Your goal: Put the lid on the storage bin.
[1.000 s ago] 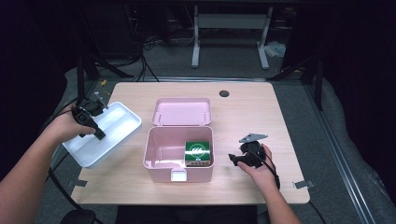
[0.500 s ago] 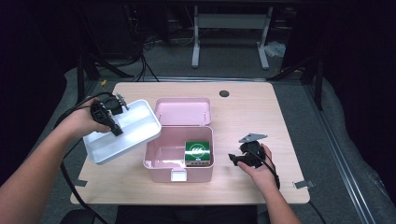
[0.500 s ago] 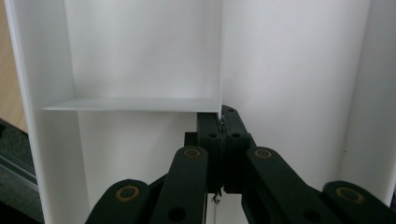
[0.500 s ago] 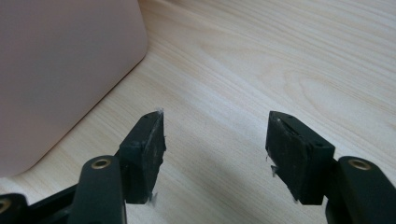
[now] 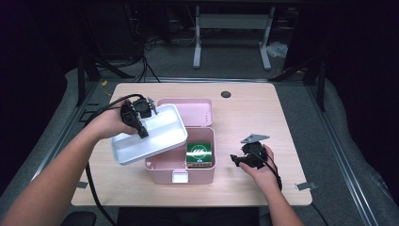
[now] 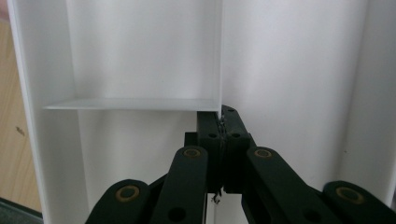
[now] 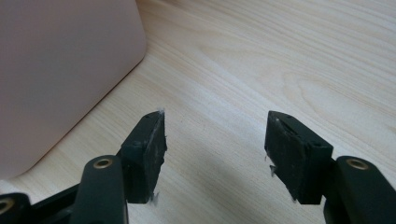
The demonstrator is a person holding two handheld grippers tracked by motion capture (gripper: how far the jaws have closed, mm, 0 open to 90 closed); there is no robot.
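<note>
Above the left half of the pink storage box, your left gripper carries the white divided tray. Its jaws are clamped tight on the tray's thin inner partition, as the left gripper view confirms. The tray hangs tilted, its right end over the box opening and its left end out past the box wall; it is not seated.

Inside the box, at the right, lies a green-labelled packet. The box's pink lid stands open behind the tray.

Your right gripper rests on the wooden table just right of the box. Its jaws stand partly open with nothing between them, and the box's rounded corner lies close to the left jaw.

Step in hand, judged from this position: returning the insert tray to the box.

Next move:
1. Level the tray.
2. Square its edges with the box rim.
3. Lower it evenly until it seats.

Caution: a tilted tray is likely to catch on the rim. Release the partition only once the tray rests flat. Steady the box wall with the right gripper if it shifts.
</note>
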